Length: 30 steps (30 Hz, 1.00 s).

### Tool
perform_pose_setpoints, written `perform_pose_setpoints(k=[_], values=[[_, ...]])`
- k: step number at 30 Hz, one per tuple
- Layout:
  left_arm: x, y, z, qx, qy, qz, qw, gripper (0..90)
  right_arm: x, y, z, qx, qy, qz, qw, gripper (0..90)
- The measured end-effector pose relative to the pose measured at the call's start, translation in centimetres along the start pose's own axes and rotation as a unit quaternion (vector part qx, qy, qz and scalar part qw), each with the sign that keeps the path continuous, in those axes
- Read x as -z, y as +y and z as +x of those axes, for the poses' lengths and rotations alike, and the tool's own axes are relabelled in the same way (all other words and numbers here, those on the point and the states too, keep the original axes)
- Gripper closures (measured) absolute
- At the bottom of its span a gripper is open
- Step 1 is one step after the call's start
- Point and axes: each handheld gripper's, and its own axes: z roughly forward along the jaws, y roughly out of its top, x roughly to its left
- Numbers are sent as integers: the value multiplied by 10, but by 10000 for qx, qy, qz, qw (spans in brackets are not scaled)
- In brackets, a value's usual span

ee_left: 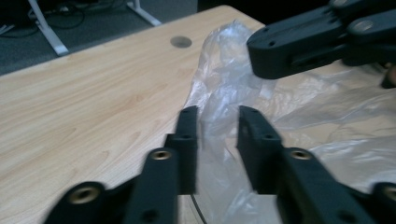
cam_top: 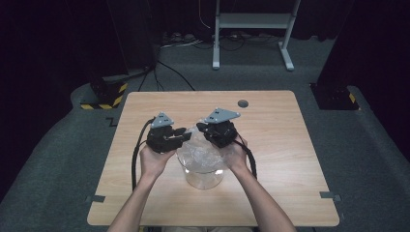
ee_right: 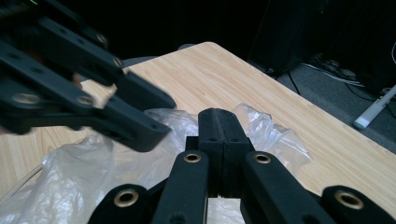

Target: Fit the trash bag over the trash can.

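Plastic bag (cam_top: 200, 152) sits draped into a clear glass bowl (cam_top: 205, 178) near the front-middle of the counter (cam_top: 270, 145), its film spilling over the bowl's rim. Right hand-held gripper (ee_right: 218, 122) is clenched, jaws pressed together on a fold of film at the bowl's far side, probably to anchor that edge. Left hand-held gripper (ee_left: 218, 122) is released, jaws apart and straddling an upright ridge of film, apparently set to pinch it so the bag's mouth can be spread over the bowl. Both tips nearly meet above the bowl, so crowding is the main hindrance. Beyond the bowl: a round grommet (cam_top: 242, 103) in the counter; farther off, cables (cam_top: 169, 72) and a white stand (cam_top: 251, 29) on the floor.
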Motion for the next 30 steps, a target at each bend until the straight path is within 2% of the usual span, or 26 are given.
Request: perform_pose_setpoints(k=[2, 4, 6, 8, 11, 15, 19, 25, 28, 30], values=[[-2, 0, 3, 143, -70, 14, 9999, 802, 1, 0, 0, -14, 8, -2, 10000, 881], [-2, 0, 5, 146, -57, 33, 9999, 882, 3, -1, 0, 24, 10, -29, 10000, 853], [-2, 1, 5, 127, -10, 72, 9999, 897, 5, -2, -1, -1, 13, -49, 10000, 818], [0, 1, 7, 190, 9, 10, 9998, 899, 7, -4, -3, -35, -2, -61, 10000, 751], [7, -1, 12, 413, -42, -173, 9990, 899, 12, -9, -5, -123, -68, -61, 9999, 671], [14, -4, 20, 634, -60, -293, 9975, 899, 19, -17, -11, -172, -218, 14, 9996, 603], [17, -10, 28, 887, -100, -350, 9954, 900, 30, -31, -20, -287, -302, -3, 9991, 591], [15, -23, 34, 1081, -99, -251, 9938, 899, 40, -48, -32, -488, -364, 109, 9981, 588], [14, -28, 40, 1283, -186, -258, 9912, 899, 40, -52, -34, -542, -365, 93, 9978, 607], [14, -29, 43, 1377, -266, -293, 9897, 895, 41, -52, -36, -591, -320, 40, 9977, 656]])
